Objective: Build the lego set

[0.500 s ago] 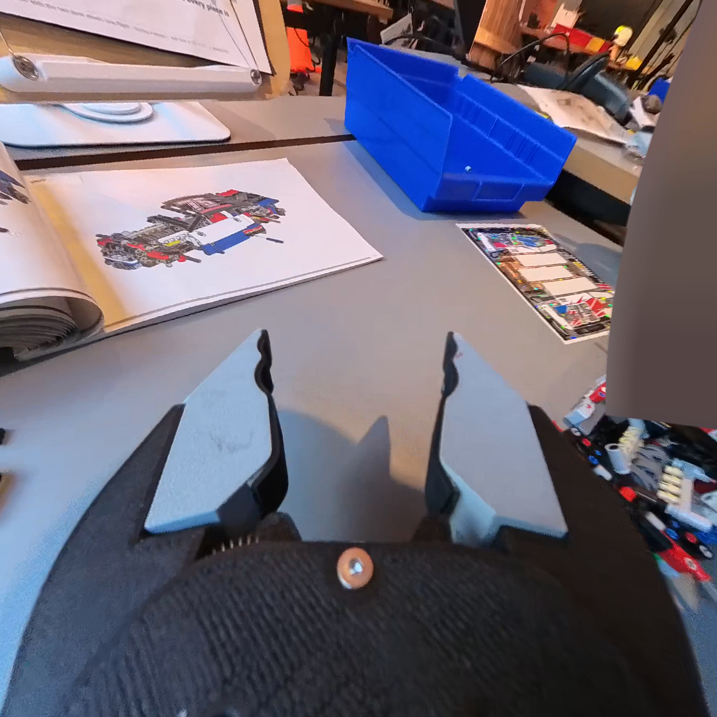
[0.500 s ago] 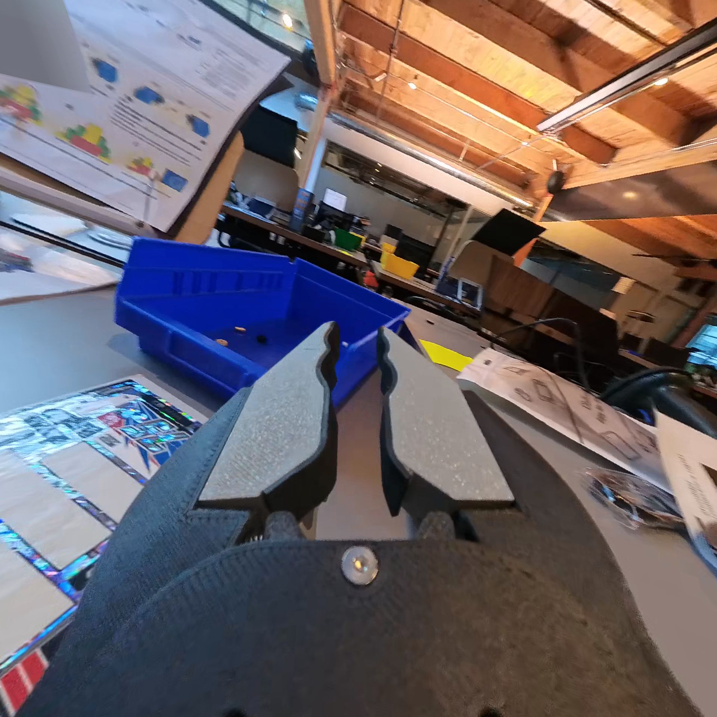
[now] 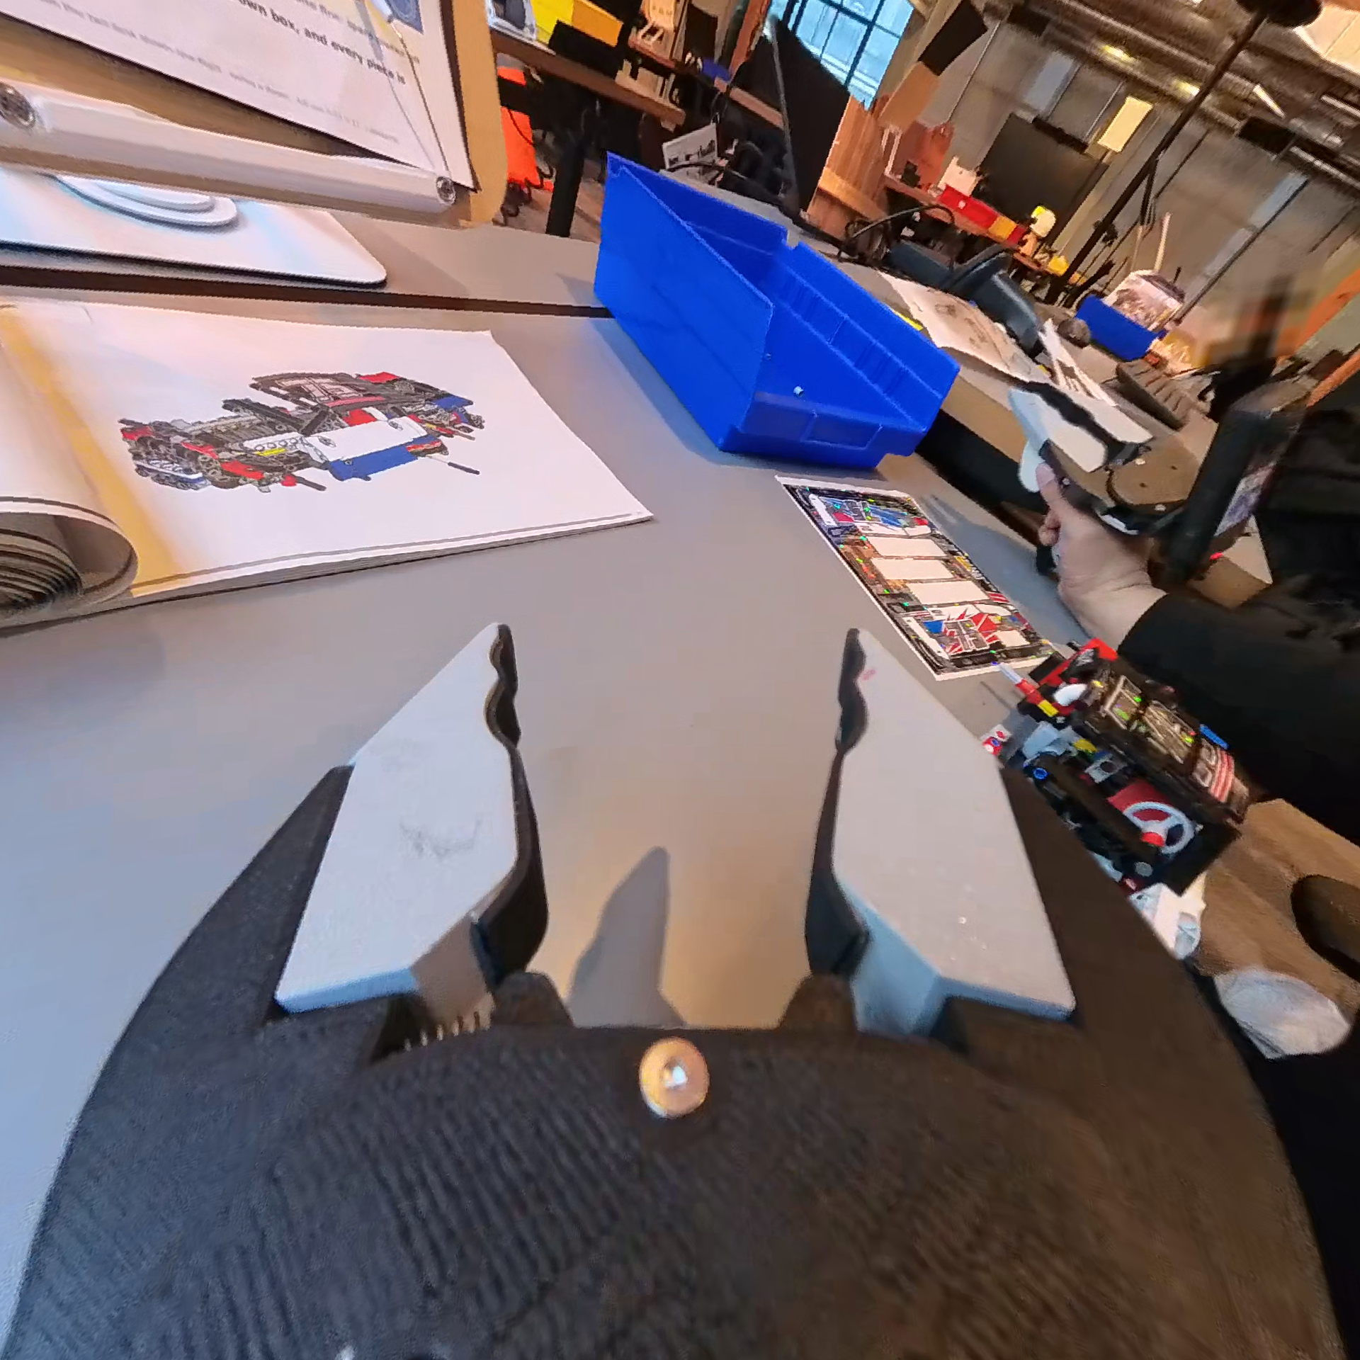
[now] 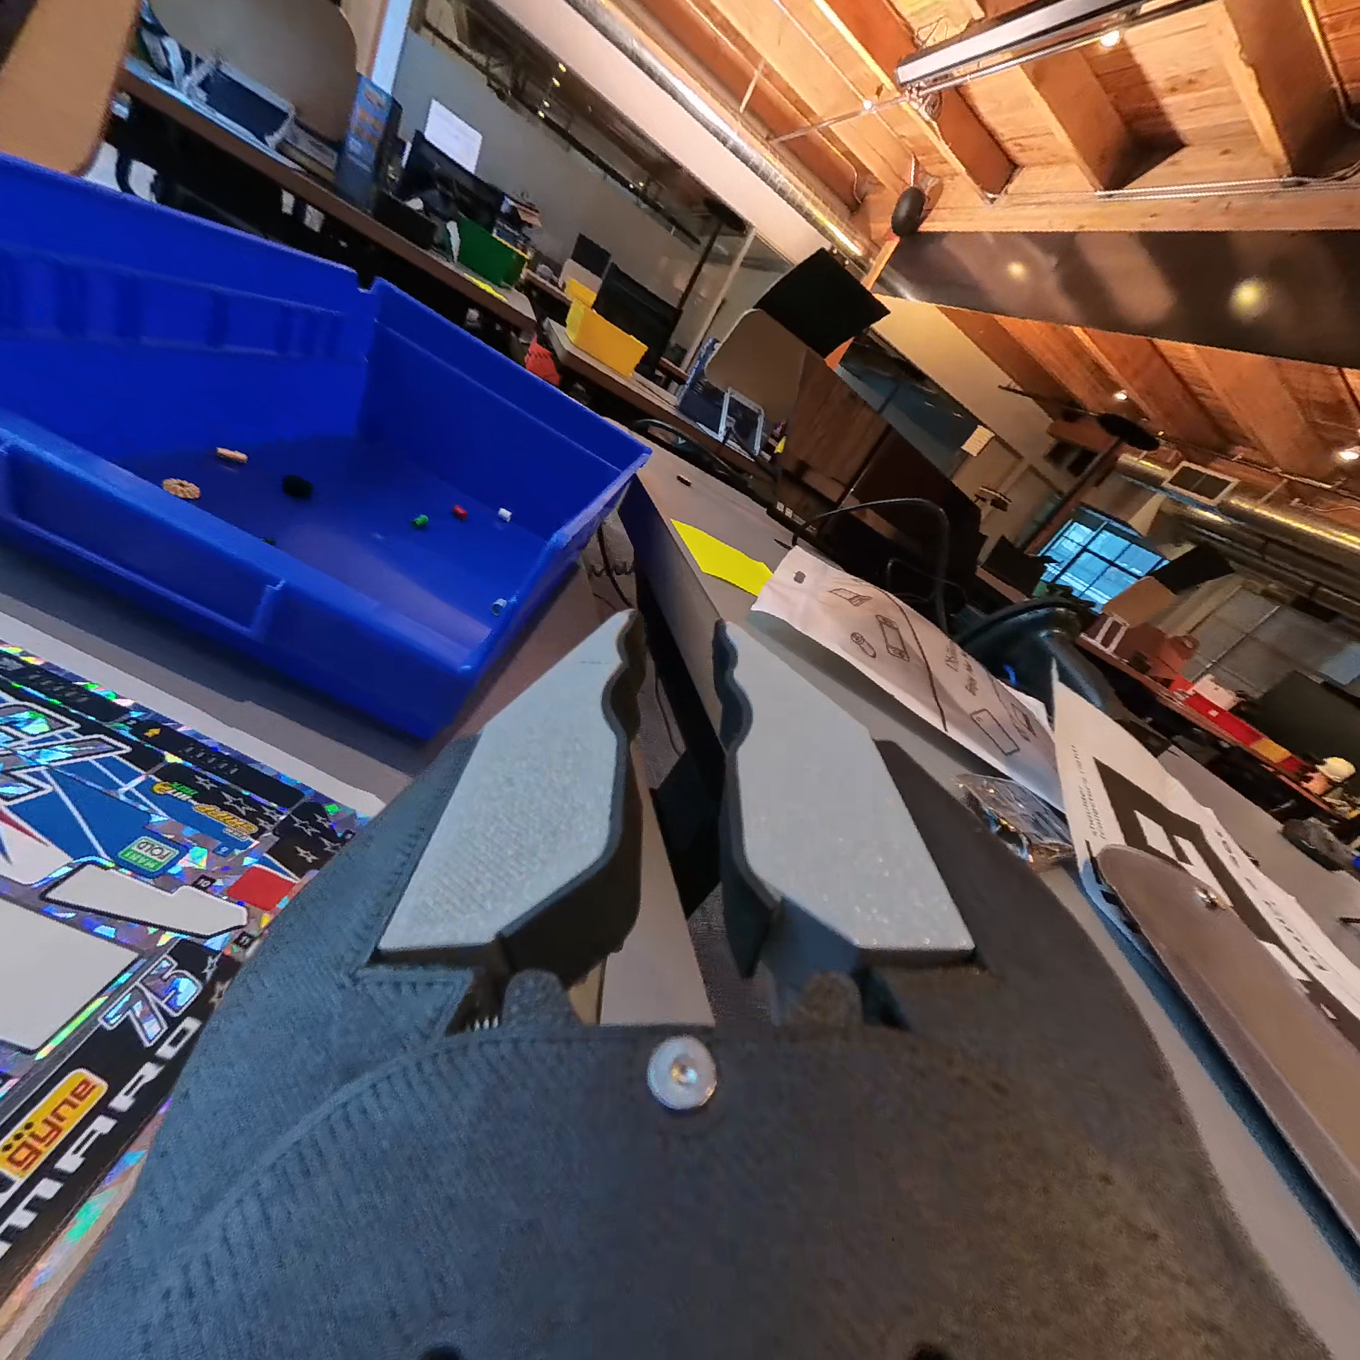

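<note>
My left gripper (image 3: pixel 677 647) is open and empty, low over the bare grey table (image 3: pixel 662 559). A partly built black, red and white lego model (image 3: pixel 1126 758) sits to its right near the table edge, beside a person's dark sleeve. An open instruction book (image 3: pixel 368 441) lies at the front left. My right gripper (image 4: pixel 678 644) holds nothing, with only a narrow gap between its jaws. It points past the corner of a blue bin (image 4: pixel 368 589). It also shows in the left wrist view (image 3: pixel 1067 434), held up in a hand (image 3: pixel 1089 567).
The blue bin (image 3: pixel 773 346) holds a few small loose pieces (image 4: pixel 296 486). A shiny sticker sheet (image 3: pixel 912 574) lies between the bin and the model, and shows in the right wrist view (image 4: pixel 147 846). Printed papers (image 4: pixel 920 662) lie to the right. A white stand base (image 3: pixel 184 235) is at the back left. The gap from one gripper's tips to the other's is roughly 50 cm.
The left view has tilted up and now shows the whole lego model. The right gripper has moved away from the left camera, rightwards past the bin. Both jaw gaps look unchanged.
</note>
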{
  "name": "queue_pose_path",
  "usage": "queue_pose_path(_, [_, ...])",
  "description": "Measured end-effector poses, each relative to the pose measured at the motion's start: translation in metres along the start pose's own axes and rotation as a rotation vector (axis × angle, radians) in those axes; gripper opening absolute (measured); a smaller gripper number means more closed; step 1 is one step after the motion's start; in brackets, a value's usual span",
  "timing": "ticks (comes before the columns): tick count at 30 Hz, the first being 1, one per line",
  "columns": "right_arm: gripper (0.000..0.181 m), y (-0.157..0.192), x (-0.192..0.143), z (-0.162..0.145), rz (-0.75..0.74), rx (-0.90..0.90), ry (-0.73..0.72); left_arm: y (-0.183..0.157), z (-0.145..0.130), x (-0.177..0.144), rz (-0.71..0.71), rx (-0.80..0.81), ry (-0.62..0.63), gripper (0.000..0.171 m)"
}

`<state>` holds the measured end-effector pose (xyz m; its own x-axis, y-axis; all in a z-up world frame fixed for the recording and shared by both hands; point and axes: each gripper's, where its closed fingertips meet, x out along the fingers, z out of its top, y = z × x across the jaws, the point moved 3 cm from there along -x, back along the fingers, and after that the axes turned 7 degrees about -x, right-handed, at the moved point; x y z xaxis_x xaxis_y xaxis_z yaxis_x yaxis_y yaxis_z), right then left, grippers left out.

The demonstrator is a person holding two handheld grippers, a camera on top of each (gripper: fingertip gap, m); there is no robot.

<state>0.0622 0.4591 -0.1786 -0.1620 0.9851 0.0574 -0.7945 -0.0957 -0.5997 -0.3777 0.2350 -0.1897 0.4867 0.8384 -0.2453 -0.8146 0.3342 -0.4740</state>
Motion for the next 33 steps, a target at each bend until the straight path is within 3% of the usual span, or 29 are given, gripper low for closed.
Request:
queue_pose_path(5, [0.016, -0.002, 0.002, -0.003, -0.012, -0.008, 0.015, -0.003, 0.004, -0.002, -0.056, -0.081, -0.022, 0.084])
queue_pose_path(15, [0.015, -0.003, 0.002, -0.002, -0.017, -0.006, 0.009, 0.010, 0.011, -0.009, -0.036, -0.125, -0.060, 0.082])
queue_pose_path(33, [0.008, 0.005, -0.005, 0.016, 0.071, 0.051, -0.125, 0.022, -0.004, 0.004, 0.091, -0.034, 0.021, 0.084])
